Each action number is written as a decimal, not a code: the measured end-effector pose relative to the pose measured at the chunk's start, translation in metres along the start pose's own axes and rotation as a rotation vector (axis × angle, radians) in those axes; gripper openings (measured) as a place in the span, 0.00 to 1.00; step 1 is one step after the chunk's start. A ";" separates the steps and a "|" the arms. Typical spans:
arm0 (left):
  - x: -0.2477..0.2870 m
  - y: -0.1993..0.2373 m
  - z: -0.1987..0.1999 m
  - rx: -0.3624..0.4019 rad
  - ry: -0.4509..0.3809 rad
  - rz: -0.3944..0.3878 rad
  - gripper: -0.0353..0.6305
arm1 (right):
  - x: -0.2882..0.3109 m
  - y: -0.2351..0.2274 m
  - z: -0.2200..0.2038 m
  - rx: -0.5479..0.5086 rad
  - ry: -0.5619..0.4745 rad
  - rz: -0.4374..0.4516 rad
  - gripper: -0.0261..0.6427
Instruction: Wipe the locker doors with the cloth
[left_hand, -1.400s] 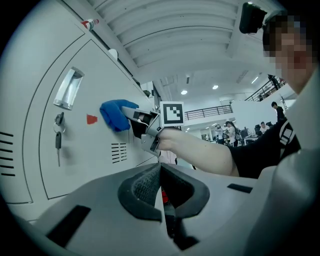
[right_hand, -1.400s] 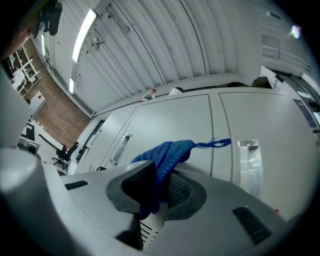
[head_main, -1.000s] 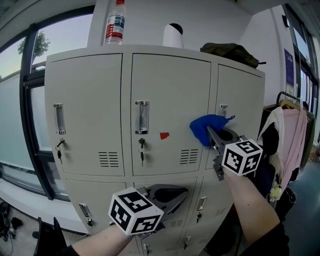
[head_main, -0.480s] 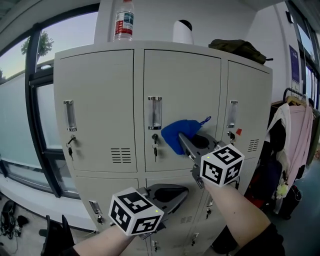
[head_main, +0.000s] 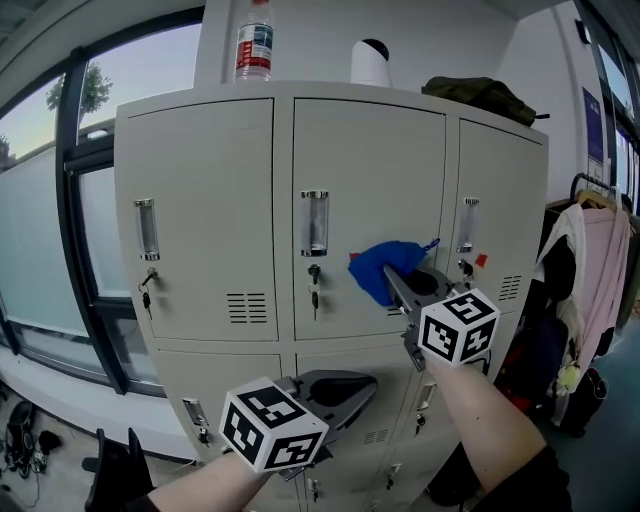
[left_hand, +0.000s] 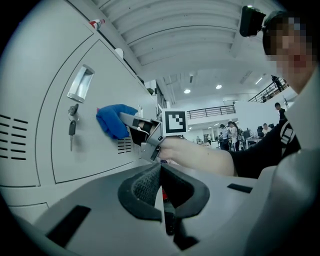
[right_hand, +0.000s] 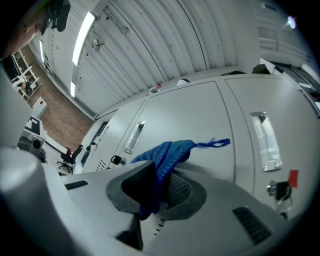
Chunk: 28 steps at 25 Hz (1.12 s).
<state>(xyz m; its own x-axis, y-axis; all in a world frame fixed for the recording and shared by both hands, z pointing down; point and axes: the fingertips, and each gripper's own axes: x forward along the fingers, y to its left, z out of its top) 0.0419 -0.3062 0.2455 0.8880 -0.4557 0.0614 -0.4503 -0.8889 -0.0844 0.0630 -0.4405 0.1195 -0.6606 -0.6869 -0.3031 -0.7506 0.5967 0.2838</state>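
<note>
A blue cloth (head_main: 383, 270) is pressed flat against the upper middle locker door (head_main: 370, 170), to the right of its handle and lock. My right gripper (head_main: 392, 279) is shut on the cloth (right_hand: 167, 154), and a loose thread trails off to the right. In the left gripper view the cloth (left_hand: 113, 121) lies on the door above the vent slots. My left gripper (head_main: 366, 385) is held lower, in front of the lower middle door, shut with nothing between its pads (left_hand: 145, 184).
On top of the lockers stand a water bottle (head_main: 253, 42), a white cylinder (head_main: 371, 64) and a dark bag (head_main: 480, 98). Keys (head_main: 314, 287) hang from the door locks. Clothes hang on a rack (head_main: 590, 270) at the right. A window (head_main: 45, 230) lies to the left.
The right gripper swept the cloth left from the seam by the right door across the middle door, then a little back right. The left gripper stayed put.
</note>
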 end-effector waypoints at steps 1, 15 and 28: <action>0.005 -0.003 -0.001 -0.001 0.003 -0.009 0.06 | -0.007 -0.011 -0.001 0.000 0.004 -0.022 0.11; 0.046 -0.032 0.004 0.022 0.025 -0.076 0.06 | -0.075 -0.098 -0.013 -0.002 0.045 -0.212 0.11; 0.010 -0.013 -0.003 0.009 0.038 0.005 0.06 | 0.006 0.055 -0.021 0.076 -0.016 0.124 0.11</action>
<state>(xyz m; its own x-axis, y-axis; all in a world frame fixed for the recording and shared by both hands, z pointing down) 0.0567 -0.2990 0.2503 0.8816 -0.4615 0.0988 -0.4535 -0.8863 -0.0935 0.0181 -0.4211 0.1520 -0.7483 -0.5994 -0.2843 -0.6614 0.7068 0.2507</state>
